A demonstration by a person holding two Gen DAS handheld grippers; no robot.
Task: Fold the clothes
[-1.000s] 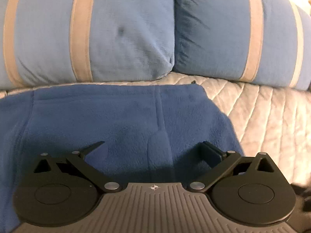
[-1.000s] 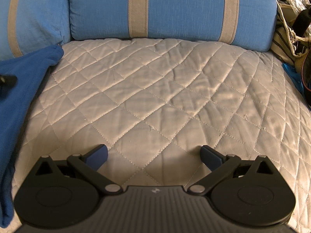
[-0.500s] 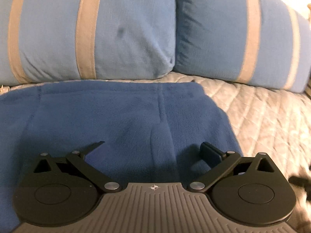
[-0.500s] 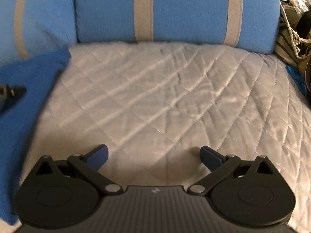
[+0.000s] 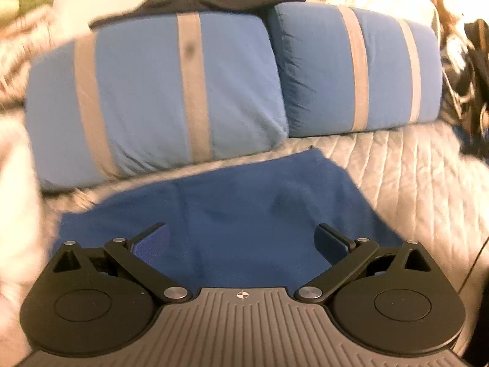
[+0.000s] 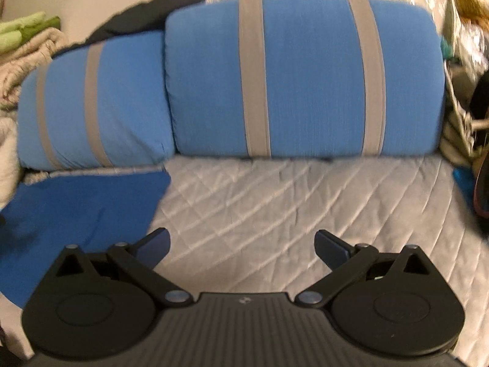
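Above the blue garment (image 5: pixel 238 214), folded at 6 o'clock, both the left gripper (image 5: pixel 241 241) and right gripper (image 6: pixel 241 244) were found withdrawn, spread wide and empty, suggesting one fold was finished.

2 striped pillows (image 5: pixel 159 91), 1 blue garment (image 5: pixel 244 214), 1 quilt (image 6: pixel 305 202)

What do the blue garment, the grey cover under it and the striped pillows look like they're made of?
Blue garment: probably fleece, given its matte, fuzzy nap and soft folds. Grey cover: quilted woven fabric with a slight sheen and diamond stitch lines. Striped pillows: likely cotton-type woven cloth, matte and finely wrinkled, with stitched-on grey bands. Blur hides finer weave.
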